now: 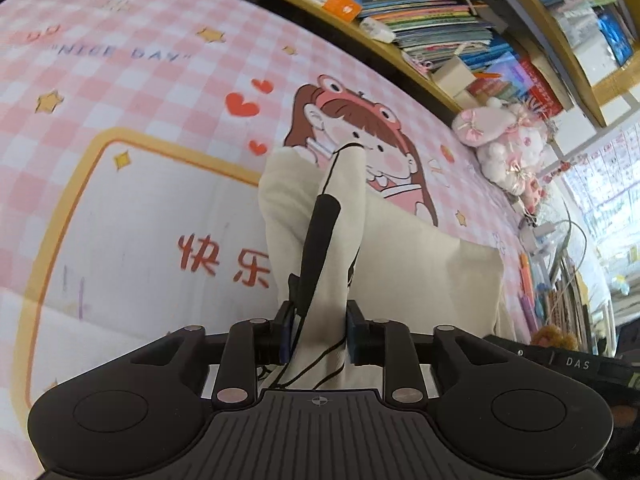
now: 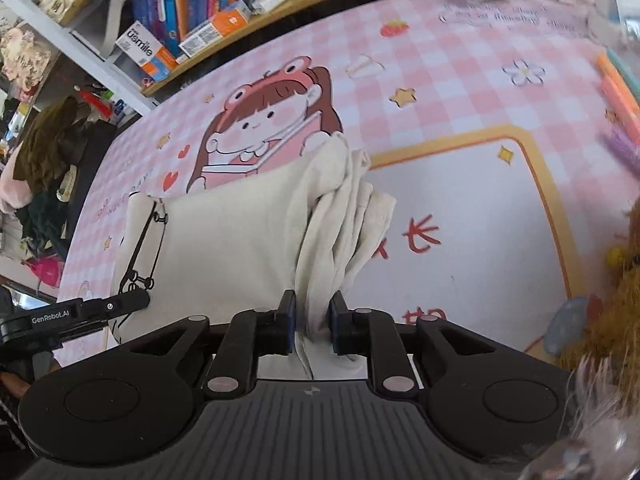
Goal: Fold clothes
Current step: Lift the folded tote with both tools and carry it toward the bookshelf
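between closing left gripper (image 1: pixel 318 332) jaws, soft cream cotton garment (image 2: pixel 240 236) bunching; right gripper (image 2: pixel 312 326) pinching opposite edge likewise; light, limp, sagging between; corners gripping best.

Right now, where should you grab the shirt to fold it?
By its edges, one on each side, as now. The left gripper pinches one bunched edge of the cream shirt, and the right gripper pinches the opposite gathered edge. The cloth hangs stretched between them above the pink mat, ready to lay down flat.
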A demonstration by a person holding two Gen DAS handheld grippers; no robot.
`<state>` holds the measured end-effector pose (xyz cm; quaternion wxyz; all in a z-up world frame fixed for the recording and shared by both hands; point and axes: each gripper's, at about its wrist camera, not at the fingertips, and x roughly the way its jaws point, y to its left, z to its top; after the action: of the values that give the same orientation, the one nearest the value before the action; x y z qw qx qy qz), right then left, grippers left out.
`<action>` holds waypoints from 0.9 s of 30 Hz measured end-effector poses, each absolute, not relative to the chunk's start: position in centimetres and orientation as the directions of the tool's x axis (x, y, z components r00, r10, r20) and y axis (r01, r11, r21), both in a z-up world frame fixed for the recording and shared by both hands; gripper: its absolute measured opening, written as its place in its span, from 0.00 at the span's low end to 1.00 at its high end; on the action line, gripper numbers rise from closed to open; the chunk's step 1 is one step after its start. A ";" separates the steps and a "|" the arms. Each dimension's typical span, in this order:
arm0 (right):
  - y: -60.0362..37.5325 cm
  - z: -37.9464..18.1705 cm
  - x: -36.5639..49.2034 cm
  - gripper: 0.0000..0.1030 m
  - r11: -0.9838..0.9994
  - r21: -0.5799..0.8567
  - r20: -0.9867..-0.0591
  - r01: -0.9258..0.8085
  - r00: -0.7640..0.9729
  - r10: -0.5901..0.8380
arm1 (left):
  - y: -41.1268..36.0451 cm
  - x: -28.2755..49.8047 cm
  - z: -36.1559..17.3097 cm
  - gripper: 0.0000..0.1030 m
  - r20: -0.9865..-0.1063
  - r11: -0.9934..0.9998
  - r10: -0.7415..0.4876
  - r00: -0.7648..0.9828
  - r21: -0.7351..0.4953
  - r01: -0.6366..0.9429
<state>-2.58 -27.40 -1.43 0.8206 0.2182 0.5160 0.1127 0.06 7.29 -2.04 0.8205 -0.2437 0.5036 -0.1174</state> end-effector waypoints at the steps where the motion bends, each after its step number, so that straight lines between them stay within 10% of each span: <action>1: -27.7 -1.7 -2.5 0.29 0.874 0.482 -0.799 0.057 0.437 0.412 | 7.2 0.1 -2.3 0.39 -0.778 0.858 -0.426 0.462 -0.509 -0.066; 6: -29.2 -3.6 -2.2 0.42 0.835 0.534 -0.796 0.132 0.409 0.445 | 7.2 -0.1 -3.3 0.57 -0.771 0.850 -0.412 0.486 -0.518 -0.101; 18: -26.2 -2.7 -2.0 0.20 0.908 0.401 -0.794 -0.123 0.448 0.411 | 5.5 -0.2 -2.9 0.30 -0.766 0.865 -0.367 0.527 -0.489 -0.109; 27: -29.0 -4.3 -1.3 0.36 0.848 0.529 -0.769 -0.005 0.421 0.482 | 6.5 -0.4 -3.7 0.39 -0.754 0.827 -0.388 0.529 -0.538 -0.160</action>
<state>-1.30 -28.97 -4.34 0.8106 0.2308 0.5170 0.1500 -0.42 6.47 -3.74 0.8265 -0.2855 0.4802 -0.0689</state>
